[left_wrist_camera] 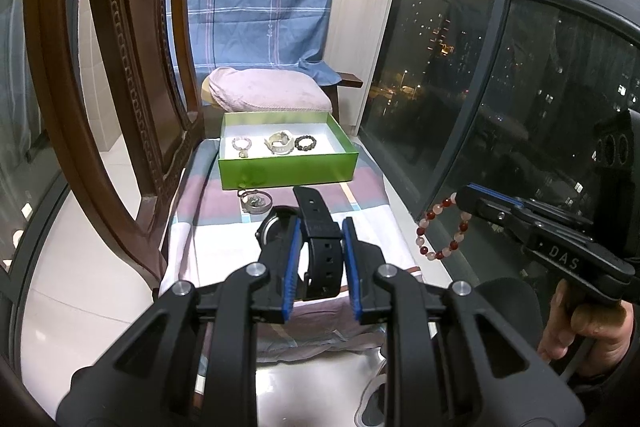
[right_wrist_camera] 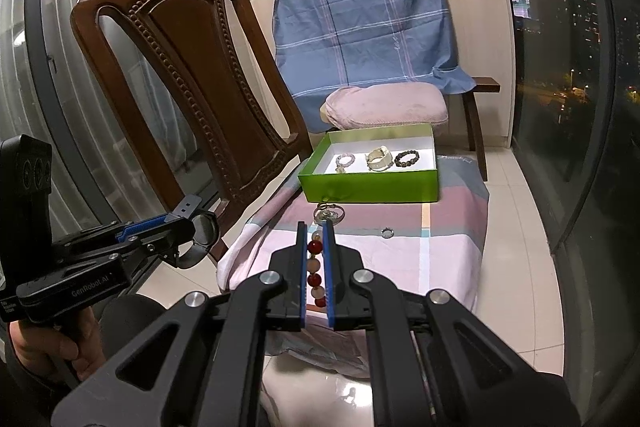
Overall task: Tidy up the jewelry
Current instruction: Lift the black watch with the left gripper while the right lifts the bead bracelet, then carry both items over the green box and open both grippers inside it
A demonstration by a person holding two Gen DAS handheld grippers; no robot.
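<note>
- A carved wooden chair [right_wrist_camera: 192, 75] stands at the far left, its back rising beside the cloth-covered surface [right_wrist_camera: 400, 251].
- The left gripper [left_wrist_camera: 320, 231] pinches a black watch [left_wrist_camera: 320, 247] by the strap, which runs between its blue pads; the watch face sits against the outer side of the left finger. In the right wrist view this gripper [right_wrist_camera: 188, 223] hangs left of the covered surface, off its edge, with the watch [right_wrist_camera: 202, 227] at its tip.
- A small clear, glittery piece [left_wrist_camera: 255, 202] lies on the cloth just in front of the green box [left_wrist_camera: 286, 169]; what kind of piece it is I cannot tell.
- The green box rests toward the far end of the cloth. On its white floor, left to right, lie a pale bead bracelet [left_wrist_camera: 241, 145], a cream-coloured watch or bangle [left_wrist_camera: 280, 143] and a dark bead bracelet [left_wrist_camera: 305, 143].
- A small round metal item [right_wrist_camera: 387, 233] lies on the cloth, right of the clear piece.
- The right gripper [right_wrist_camera: 316, 239] has its jaws pressed close on a red and pale bead bracelet [right_wrist_camera: 315, 279]; from the left wrist view the bracelet [left_wrist_camera: 440, 227] dangles in a loop from the fingertips, off the right edge of the cloth.
- A hand [left_wrist_camera: 588, 323] grips the right gripper's handle.
- Beyond the box sits a pink cushion [right_wrist_camera: 384, 105] with a blue checked cloth [right_wrist_camera: 360, 27] draped behind it.
</note>
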